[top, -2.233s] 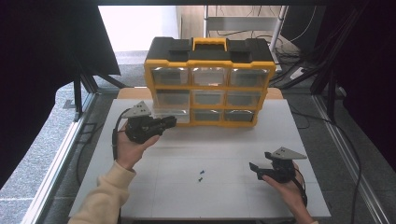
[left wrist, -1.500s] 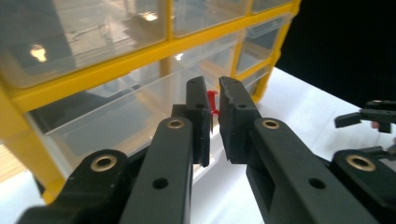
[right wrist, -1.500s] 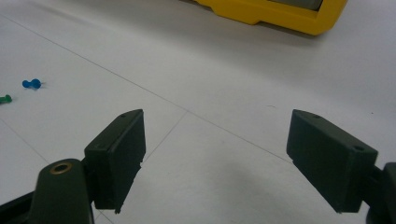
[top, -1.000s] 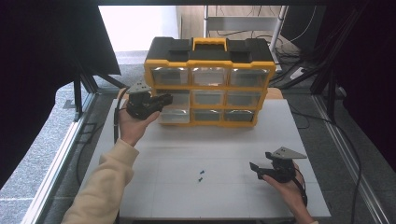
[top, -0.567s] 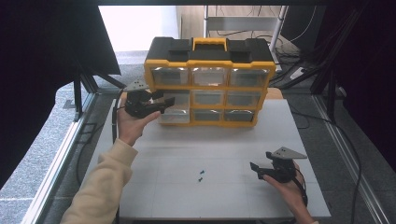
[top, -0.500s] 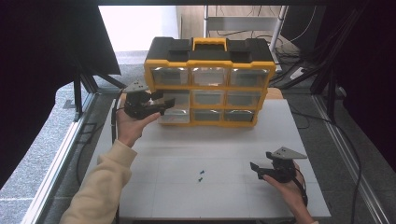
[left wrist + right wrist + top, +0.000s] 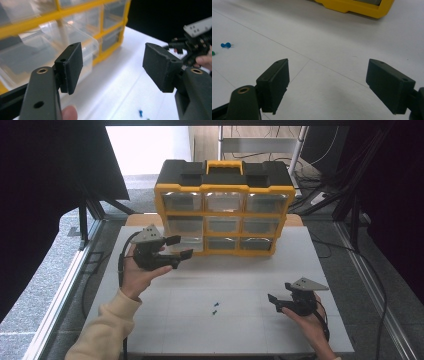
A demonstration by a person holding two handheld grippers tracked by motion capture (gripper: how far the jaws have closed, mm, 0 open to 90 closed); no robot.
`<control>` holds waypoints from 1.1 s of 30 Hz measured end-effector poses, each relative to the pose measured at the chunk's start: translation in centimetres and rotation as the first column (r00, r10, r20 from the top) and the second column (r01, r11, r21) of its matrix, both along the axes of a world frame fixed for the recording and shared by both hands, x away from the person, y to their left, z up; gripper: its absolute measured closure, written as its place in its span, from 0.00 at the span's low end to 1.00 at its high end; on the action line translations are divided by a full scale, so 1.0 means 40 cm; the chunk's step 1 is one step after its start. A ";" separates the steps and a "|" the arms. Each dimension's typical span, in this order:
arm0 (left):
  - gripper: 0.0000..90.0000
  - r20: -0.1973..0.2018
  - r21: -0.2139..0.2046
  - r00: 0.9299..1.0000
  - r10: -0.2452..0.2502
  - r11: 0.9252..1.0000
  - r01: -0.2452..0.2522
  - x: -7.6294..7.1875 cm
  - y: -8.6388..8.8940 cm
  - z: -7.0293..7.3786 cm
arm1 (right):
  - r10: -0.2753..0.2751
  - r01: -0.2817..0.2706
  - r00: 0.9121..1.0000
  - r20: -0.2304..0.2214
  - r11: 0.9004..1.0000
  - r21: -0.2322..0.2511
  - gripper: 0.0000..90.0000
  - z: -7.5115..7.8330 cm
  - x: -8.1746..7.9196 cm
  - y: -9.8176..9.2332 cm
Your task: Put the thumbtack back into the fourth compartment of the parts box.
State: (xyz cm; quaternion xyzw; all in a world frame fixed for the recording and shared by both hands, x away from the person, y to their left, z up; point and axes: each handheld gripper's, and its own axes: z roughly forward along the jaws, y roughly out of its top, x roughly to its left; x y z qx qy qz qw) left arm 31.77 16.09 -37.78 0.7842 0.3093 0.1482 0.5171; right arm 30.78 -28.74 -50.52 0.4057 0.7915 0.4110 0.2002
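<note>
A white table (image 7: 240,285), ruled with faint grid lines, fills the workspace beneath the overhead camera, flanked by dark curtains, a grey floor and black frame legs with cables trailing behind. At its far edge stands one yellow-and-black organiser (image 7: 223,205) with a yellow carry handle and nine clear drawers in three rows of three.

The left gripper (image 7: 175,248), held in the person's left hand (image 7: 136,276), hovers just in front of the organiser's lower-left corner, its jaws pointing toward the bottom-left drawer (image 7: 184,244). Its jaws have just been opening and stand spread wide, with nothing between them; in the left gripper view the clear drawer (image 7: 75,42) juts out from the cabinet face just beyond the left jaw, apart from it.

The right gripper (image 7: 274,301), in the person's right hand (image 7: 312,324), sits low over the table's near right side, well apart from the organiser. Its jaws are likewise spread and empty; in the right gripper view bare table lies between them.

Two small pushpins lie on the table between the two grippers, nearer the right one: a blue pin (image 7: 216,303) and a green pin (image 7: 214,312) just beside it. The right gripper view shows them ahead and to the left of its jaws, blue (image 7: 226,45) and green (image 7: 213,53).
</note>
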 end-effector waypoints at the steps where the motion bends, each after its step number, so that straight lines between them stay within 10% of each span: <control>1: 0.35 -0.006 0.001 1.000 -0.006 1.000 0.006 -0.007 -0.003 -0.007 | 0.001 -0.001 1.000 -0.001 1.000 0.001 0.21 0.000 0.000 0.000; 33: 0.34 -0.191 0.115 0.976 -0.106 0.985 0.129 -0.038 -0.102 -0.191 | 0.000 0.000 1.000 -0.003 1.000 -0.012 0.21 -0.002 0.000 0.004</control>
